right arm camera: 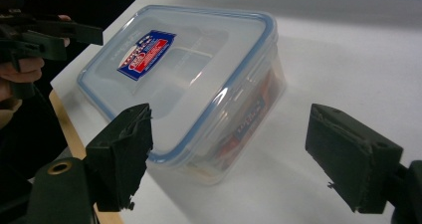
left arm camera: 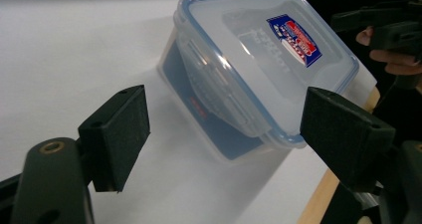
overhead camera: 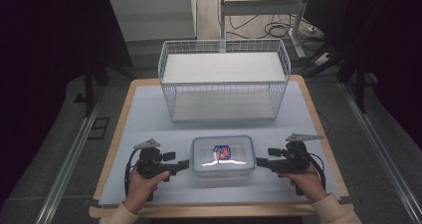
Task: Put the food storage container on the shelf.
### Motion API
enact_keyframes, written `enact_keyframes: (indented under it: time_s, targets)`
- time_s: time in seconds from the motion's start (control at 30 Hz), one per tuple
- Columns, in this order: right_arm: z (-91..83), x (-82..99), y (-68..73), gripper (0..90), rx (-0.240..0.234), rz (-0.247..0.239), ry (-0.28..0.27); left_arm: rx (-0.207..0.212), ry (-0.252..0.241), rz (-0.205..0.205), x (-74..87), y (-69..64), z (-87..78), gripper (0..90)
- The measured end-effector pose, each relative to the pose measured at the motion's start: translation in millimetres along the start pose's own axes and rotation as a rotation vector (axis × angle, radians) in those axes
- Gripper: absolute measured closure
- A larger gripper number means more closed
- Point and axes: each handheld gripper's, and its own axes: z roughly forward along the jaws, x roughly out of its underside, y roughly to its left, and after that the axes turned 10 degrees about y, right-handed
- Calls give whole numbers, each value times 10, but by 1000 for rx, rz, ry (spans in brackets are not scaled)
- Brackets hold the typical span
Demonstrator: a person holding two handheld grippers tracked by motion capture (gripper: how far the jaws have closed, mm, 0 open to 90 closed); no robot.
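Two hands come in from the bottom edge of the high view, each wrapped around the grip of its tongs — the left tongs (overhead camera: pixel 185 165) and the right tongs (overhead camera: pixel 260 162) lie low over the table (overhead camera: pixel 144 114), held nearly level and pointing inward at each other. Between them sits a clear plastic container (overhead camera: pixel 223 156) with a blue-rimmed lid and a red-and-blue label, close to the table's near edge. Each pair of tips stands right at one short end of the box; contact cannot be judged from above. Beyond it, toward the far edge, stands a white wire basket (overhead camera: pixel 224 79).

From the left gripper view, the left tongs (left arm camera: pixel 223 134) are spread wide, nothing pinched. One short end of the container (left arm camera: pixel 259 69) lies just ahead of the gap, apart from both pads, lid snapped on. A hand with the other tongs shows at upper right.

From the right gripper view, the right tongs (right arm camera: pixel 229 159) are likewise spread — the container's (right arm camera: pixel 189 79) near corner reaches toward the left-hand pad, while the other pad stands well clear over bare table.
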Motion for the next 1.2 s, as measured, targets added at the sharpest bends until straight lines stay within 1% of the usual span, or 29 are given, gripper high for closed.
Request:
enact_keyframes:
  time_s: [0.07, 0.13, 0.23, 0.33, 0.4, 0.5, 0.57, 0.67, 0.73, 0.8, 0.93, 1.0, 1.07, 1.1, 1.2]
  targets:
    - [48, -34, -4, 188, -4, 7, 6, 16, 9, -19, -29, 6, 29, 194]
    - [83, -62, -15, 192, -21, 29, 13, 30, 14, -36, -49, 18, 57, 195]
    - [141, -106, -45, 199, -50, 76, 19, 53, 13, -71, -74, 58, 107, 210]
    - [175, -129, -80, 203, -70, 118, 15, 96, 14, -119, -90, 113, 155, 212]
    - [192, -134, -107, 207, -77, 142, 17, 109, 21, -136, -100, 133, 193, 213]
    - [213, -128, -129, 220, -83, 153, 25, 128, 43, -141, -112, 133, 270, 214]
    - [231, -121, -128, 231, -85, 153, 36, 142, 66, -142, -123, 128, 342, 214]
    - [251, -116, -123, 239, -87, 154, 40, 156, 82, -150, -126, 124, 398, 214]
    - [269, -116, -127, 239, -90, 156, 45, 174, 78, -155, -118, 120, 423, 211]
    - [299, -117, -137, 239, -95, 160, 51, 181, 83, -157, -114, 108, 439, 209]
    - [351, -121, -148, 243, -121, 175, 62, 202, 85, -167, -103, 109, 455, 218]
    - [363, -123, -151, 250, -133, 178, 65, 220, 89, -168, -100, 107, 466, 230]
    - [365, -125, -159, 256, -144, 184, 70, 228, 92, -165, -99, 97, 471, 251]
    - [365, -125, -162, 259, -145, 186, 68, 221, 93, -163, -99, 85, 472, 252]
    - [363, -124, -178, 267, -150, 187, 65, 218, 95, -163, -99, 78, 463, 260]
